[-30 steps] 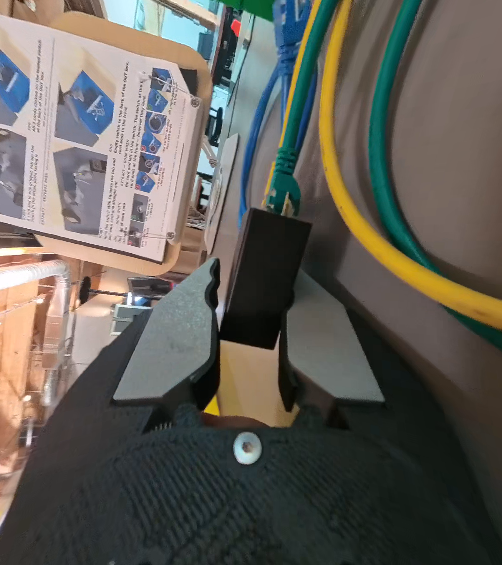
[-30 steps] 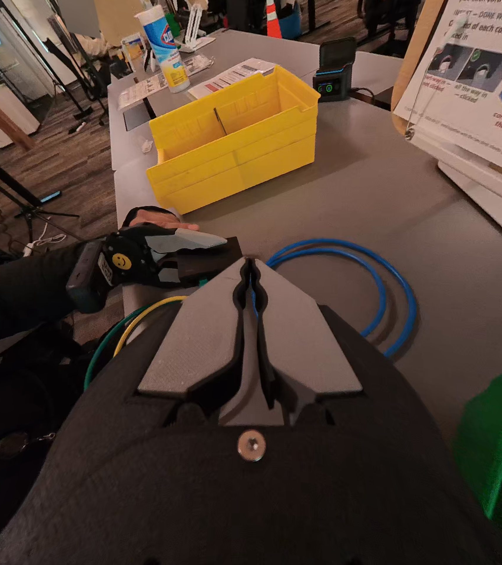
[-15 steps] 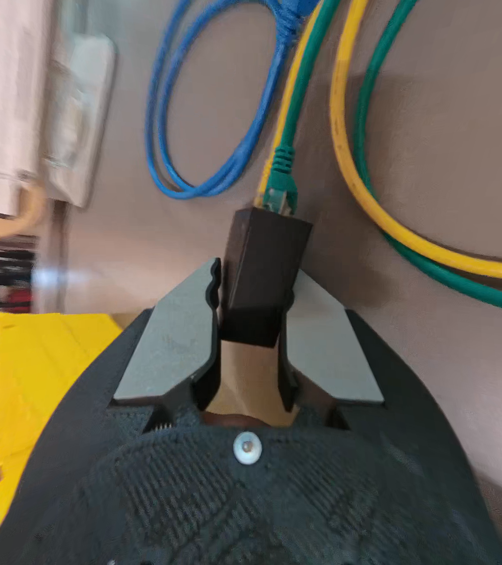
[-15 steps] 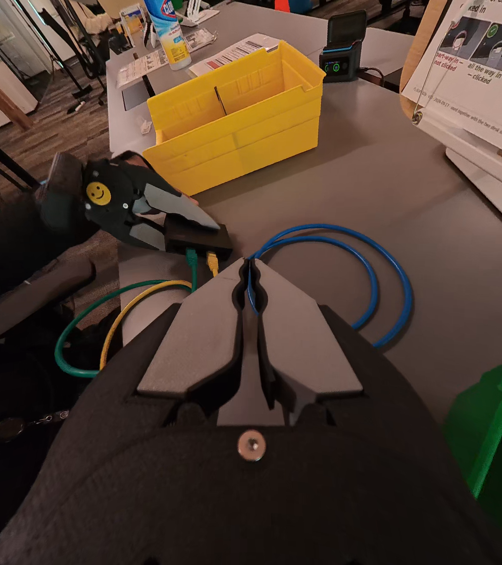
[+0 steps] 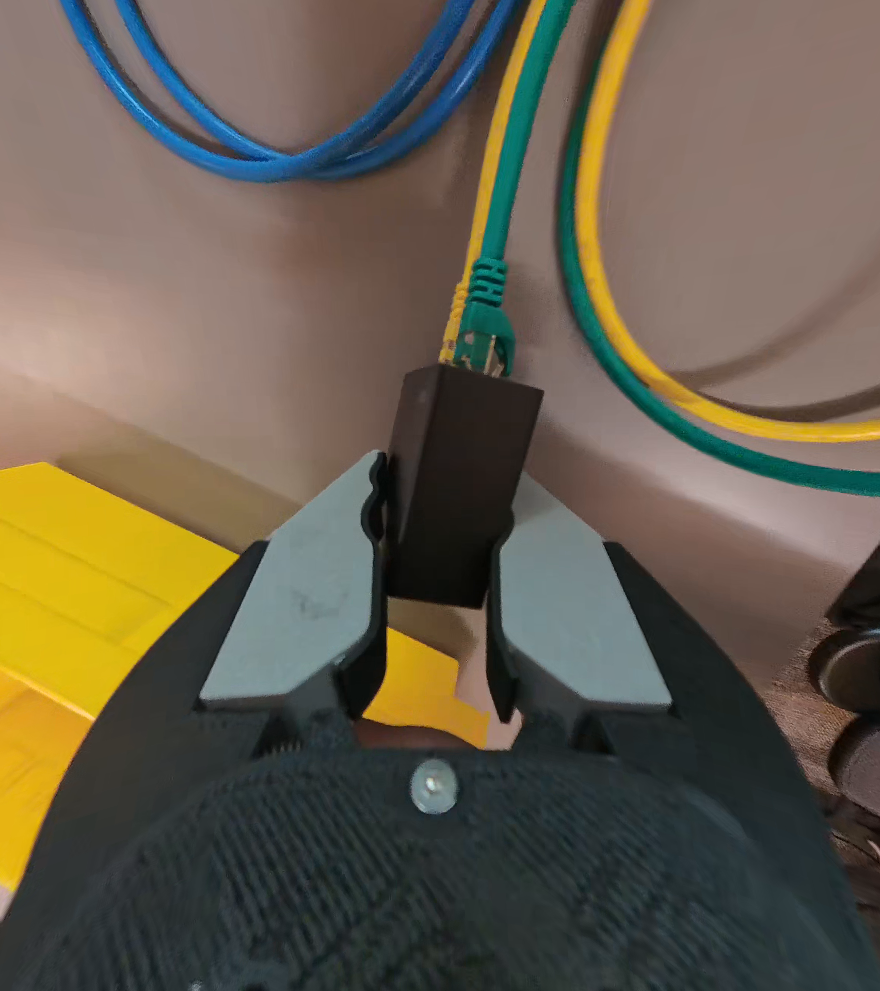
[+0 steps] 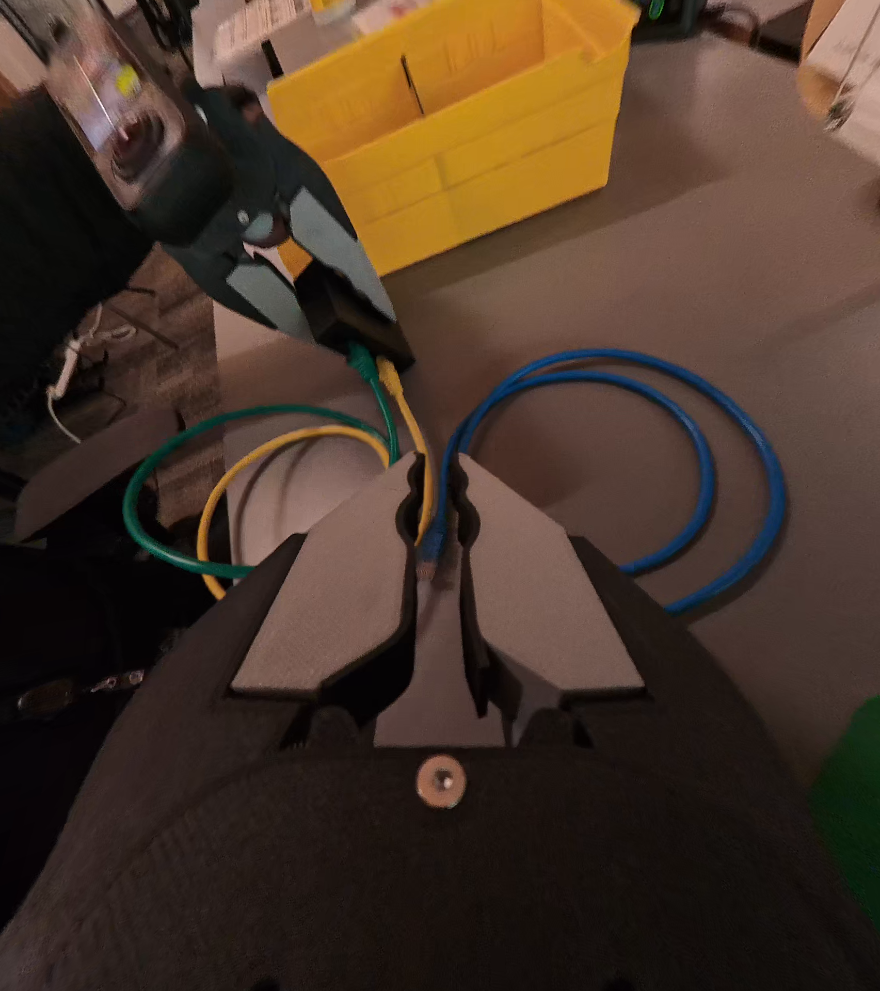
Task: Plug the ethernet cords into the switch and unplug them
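The left gripper (image 5: 440,536) is clamped on a small black switch (image 5: 459,482), its two grey fingers (image 5: 314,590) pressed against the box's sides, holding it tilted above the grey table (image 5: 159,295). A green cord (image 5: 502,177) and a yellow cord (image 5: 596,225) are both plugged into the switch's far end, side by side, and loop away across the table and over its left edge.

The right gripper (image 6: 435,485) has its fingers slightly parted, with a narrow gap between the tips. The plug of the blue cord (image 6: 716,456) lies loose in that gap, and the fingers do not appear to pinch it. The rest of the blue cord lies coiled in two loops on the table to the right.

Far across the table sits a yellow bin (image 6: 480,161) with a thin divider; the compartments that show look bare, though the picture is blurred. A green bin (image 6: 877,804) shows at the near right corner; its inside is out of sight.
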A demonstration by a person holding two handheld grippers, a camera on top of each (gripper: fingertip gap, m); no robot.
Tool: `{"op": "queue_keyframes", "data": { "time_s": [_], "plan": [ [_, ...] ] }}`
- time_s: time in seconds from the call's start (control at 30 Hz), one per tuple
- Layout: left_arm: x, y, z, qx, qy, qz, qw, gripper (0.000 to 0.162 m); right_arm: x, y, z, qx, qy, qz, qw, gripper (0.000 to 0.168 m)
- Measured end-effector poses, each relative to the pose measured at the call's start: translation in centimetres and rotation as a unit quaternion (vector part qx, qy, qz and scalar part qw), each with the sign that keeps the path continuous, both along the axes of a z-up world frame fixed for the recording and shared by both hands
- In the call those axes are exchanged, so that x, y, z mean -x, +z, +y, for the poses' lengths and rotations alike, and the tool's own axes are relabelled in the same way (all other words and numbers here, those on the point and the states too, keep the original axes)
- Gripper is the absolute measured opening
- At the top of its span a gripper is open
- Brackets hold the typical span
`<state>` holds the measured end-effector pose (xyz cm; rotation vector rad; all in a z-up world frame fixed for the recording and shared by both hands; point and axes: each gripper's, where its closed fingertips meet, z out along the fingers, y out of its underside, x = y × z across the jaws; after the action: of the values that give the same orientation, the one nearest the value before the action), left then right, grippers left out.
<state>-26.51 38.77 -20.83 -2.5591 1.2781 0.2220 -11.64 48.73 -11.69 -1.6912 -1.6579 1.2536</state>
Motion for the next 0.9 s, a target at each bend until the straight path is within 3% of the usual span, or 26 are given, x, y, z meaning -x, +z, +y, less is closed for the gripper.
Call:
{"op": "queue_keyframes", "data": {
  "time_s": [0.1,0.3,0.47,0.53,0.67,0.77,0.9],
  "plan": [
    [0.0,0.0,0.0,-0.006,-0.017,0.011,1.0,0.037,0.0,-3.2,-1.3,-0.002,0.029,-0.08,0.996,0.019],
    [1.4,0.1,0.9,-0.089,-0.078,0.145,0.982,0.036,1.3,-8.1,-3.1,-0.042,0.055,-0.178,0.982,0.022],
    [1.8,0.0,1.2,-0.128,-0.067,0.164,0.976,0.036,2.6,-10.8,-3.9,-0.07,0.052,-0.219,0.972,0.021],
    [2.1,0.0,1.4,-0.133,-0.06,0.165,0.975,0.035,3.1,-11.1,-3.4,-0.089,0.039,-0.218,0.971,0.008],
    [2.1,0.2,1.5,-0.147,-0.077,0.174,0.971,0.035,3.1,-11.2,-3.1,-0.081,0.033,-0.212,0.973,0.008],
    [1.8,2.3,2.7,-0.21,-0.096,0.19,0.954,0.035,3.1,-11.1,-2.7,-0.063,0.026,-0.209,0.976,0.01],
    [0.0,6.3,2.4,-0.251,-0.134,0.154,0.946,0.035,3.0,-10.3,-2.6,-0.054,0.025,-0.196,0.979,0.018]
  ]
}}
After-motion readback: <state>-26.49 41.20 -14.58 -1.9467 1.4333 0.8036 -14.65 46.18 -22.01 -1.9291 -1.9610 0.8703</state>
